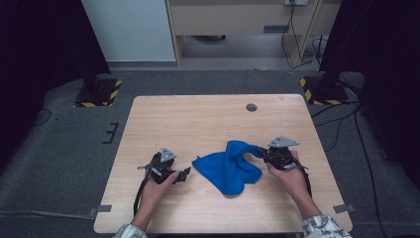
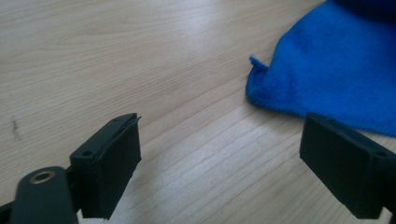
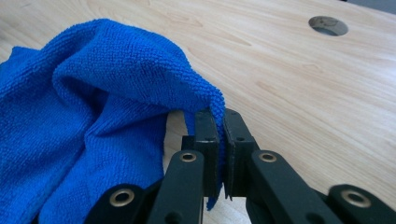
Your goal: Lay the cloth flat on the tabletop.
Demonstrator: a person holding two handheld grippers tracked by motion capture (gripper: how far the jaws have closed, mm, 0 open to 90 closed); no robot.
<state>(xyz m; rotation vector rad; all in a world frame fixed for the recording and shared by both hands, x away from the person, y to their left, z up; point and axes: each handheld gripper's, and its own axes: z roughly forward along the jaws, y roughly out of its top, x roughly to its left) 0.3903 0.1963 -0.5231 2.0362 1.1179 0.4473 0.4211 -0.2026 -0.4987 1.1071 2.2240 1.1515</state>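
Pinching: right gripper (image 3: 218,154) has its jaws clamped on one edge of the blue cloth (image 1: 229,166), lifting that edge into a ridge off the table (image 1: 208,119).
Left gripper (image 1: 184,174): jaws apart, nothing between them — bare wood in the gap.
Cloth position: rumpled near the middle of the table's near half, between the two hands.
Key relation: in the left gripper view the cloth's free corner (image 2: 258,70) lies ahead and to the right of the open jaws, close but not touching.
Long axis: running diagonally, from the held edge down toward the person.
Nearer hand: left one for that loose corner — my read, a short reach across.
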